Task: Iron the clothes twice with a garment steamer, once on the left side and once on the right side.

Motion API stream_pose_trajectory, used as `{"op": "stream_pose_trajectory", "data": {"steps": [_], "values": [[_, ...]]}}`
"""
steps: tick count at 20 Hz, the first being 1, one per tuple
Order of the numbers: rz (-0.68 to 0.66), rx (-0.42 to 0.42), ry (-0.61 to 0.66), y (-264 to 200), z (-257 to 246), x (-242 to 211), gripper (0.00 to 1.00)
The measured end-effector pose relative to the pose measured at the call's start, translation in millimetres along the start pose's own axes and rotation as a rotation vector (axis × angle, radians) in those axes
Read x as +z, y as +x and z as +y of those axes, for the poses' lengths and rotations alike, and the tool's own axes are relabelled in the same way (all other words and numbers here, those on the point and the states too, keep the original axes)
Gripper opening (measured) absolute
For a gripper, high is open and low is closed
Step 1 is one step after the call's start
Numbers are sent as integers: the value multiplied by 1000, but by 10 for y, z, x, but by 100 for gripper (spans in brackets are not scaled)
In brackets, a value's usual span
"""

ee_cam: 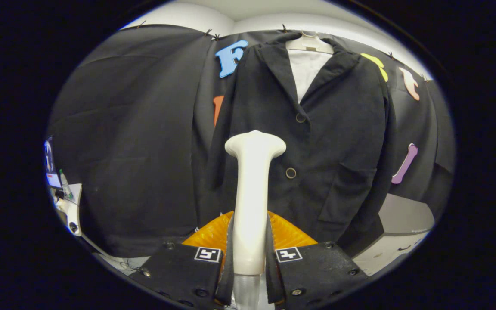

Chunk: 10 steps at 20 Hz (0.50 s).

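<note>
Both fingers (pixel 230 241) clamped the steamer (pixel 252 193), its head just before the jacket (pixel 317 142). Judged: a pass starting; next, sweep down one side.

A white hanger (pixel 309 43) on the booth's wall carries 1 dark jacket (pixel 338 142) over a white shirt (pixel 306 73); the gripper (pixel 250 245) clamps the steamer (pixel 253 181).

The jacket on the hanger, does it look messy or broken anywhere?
Nothing looks damaged. The black jacket hangs on its white hanger, buttoned, with some soft folds low on one side. The gripper is shut on the white steamer, which points up at the jacket's front.
</note>
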State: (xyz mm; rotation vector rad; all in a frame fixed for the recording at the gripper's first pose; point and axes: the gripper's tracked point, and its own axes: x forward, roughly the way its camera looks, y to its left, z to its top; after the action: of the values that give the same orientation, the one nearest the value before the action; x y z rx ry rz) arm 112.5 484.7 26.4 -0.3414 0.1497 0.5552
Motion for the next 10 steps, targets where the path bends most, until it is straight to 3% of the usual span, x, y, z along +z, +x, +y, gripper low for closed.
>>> {"op": "stream_pose_trajectory", "data": {"steps": [10], "values": [[130,29,-30,52,29,-711,33]]}}
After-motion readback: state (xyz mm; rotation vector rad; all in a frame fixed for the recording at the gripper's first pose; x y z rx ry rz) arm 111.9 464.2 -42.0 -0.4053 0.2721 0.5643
